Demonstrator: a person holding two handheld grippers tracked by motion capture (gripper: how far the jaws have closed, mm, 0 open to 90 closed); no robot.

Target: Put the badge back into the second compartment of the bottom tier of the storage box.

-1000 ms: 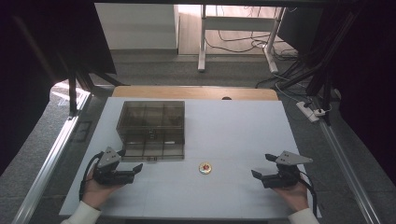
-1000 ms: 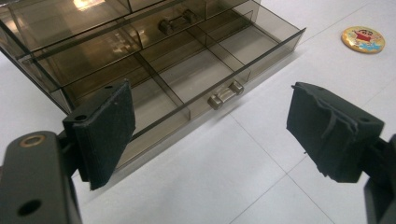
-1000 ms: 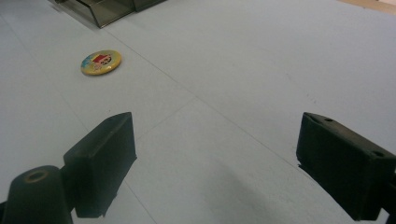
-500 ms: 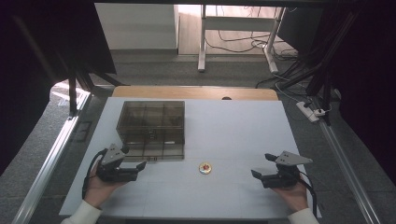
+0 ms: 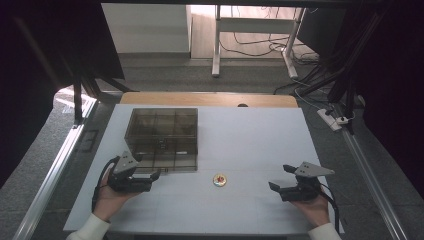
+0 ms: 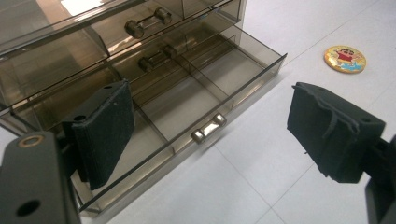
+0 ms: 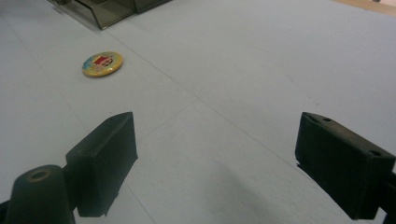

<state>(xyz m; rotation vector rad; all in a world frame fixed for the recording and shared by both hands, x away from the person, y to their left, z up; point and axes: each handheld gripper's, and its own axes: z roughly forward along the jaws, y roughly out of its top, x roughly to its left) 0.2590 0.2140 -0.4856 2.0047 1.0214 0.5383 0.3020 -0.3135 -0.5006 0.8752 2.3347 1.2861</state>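
Hovering just off the front of the smoky transparent plastic drawer cabinet (image 5: 162, 139), the left gripper (image 5: 154, 176) is pointing its black jaws along the white tabletop (image 5: 250, 135) with the pads spread wide apart and nothing between them. From the left gripper view, the cabinet's bottom drawer (image 6: 187, 100) is standing pulled out — its divided compartments are showing bare, and its small metal knob (image 6: 208, 127) is sitting between the two pads, touching neither. Two more knobbed drawers are stacking above it, pushed in. A round yellow cartoon badge (image 5: 219, 180) is lying flat on the table just to the right of the cabinet's front corner, between the two grippers and well apart from each; it is showing at the upper right in the left gripper view (image 6: 344, 59) and at the upper left in the right gripper view (image 7: 102, 64). The right gripper (image 5: 277, 179) is resting low near the table's near right side in the person's hand — its jaws are likewise wide open and empty, aiming leftward toward the badge over bare white surface.
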